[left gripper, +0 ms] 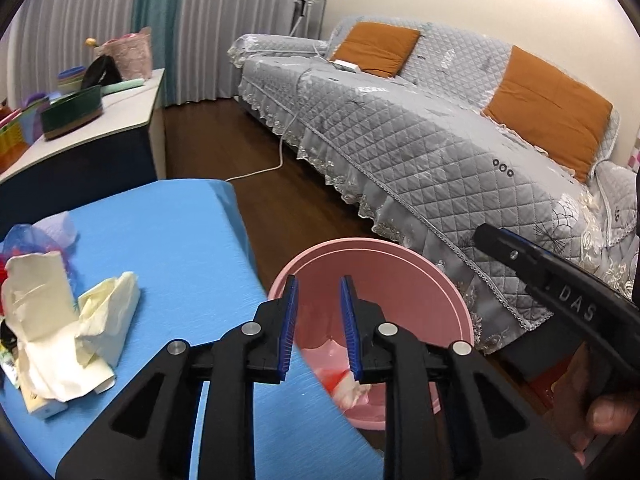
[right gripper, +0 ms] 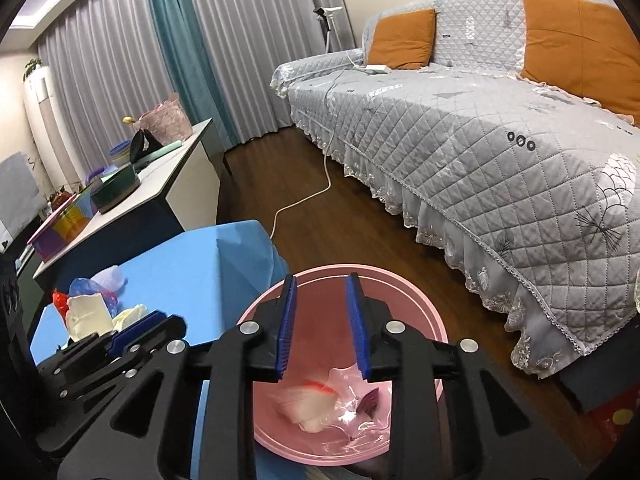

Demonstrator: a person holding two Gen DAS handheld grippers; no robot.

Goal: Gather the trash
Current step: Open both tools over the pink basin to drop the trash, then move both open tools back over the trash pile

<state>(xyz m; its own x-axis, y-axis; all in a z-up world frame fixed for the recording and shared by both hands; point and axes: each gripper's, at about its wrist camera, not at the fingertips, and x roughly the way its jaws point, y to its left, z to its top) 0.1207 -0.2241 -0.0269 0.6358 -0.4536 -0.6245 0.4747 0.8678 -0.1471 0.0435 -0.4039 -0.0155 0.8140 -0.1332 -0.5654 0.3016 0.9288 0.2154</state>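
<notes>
A pink bin [left gripper: 360,246] stands on the floor between the blue table [left gripper: 168,240] and the sofa. My left gripper [left gripper: 319,280] hangs over its near rim, open, with nothing between the pads. Crumpled red and white trash [left gripper: 348,388] lies in the bin. My right gripper [right gripper: 321,278] is over the bin [right gripper: 420,304] too, open and empty. Below it a red and white scrap [right gripper: 316,404] shows blurred inside. Crumpled cream paper [left gripper: 60,320] and plastic bags lie on the table's left part, also seen from the right wrist as cream paper [right gripper: 88,316].
A grey quilted sofa [left gripper: 420,152] with orange cushions runs along the right. A white cable [right gripper: 304,200] trails across the dark wood floor. A white counter [left gripper: 100,120] with bowls and boxes stands behind the table. A person's hand [left gripper: 608,412] grips the right tool.
</notes>
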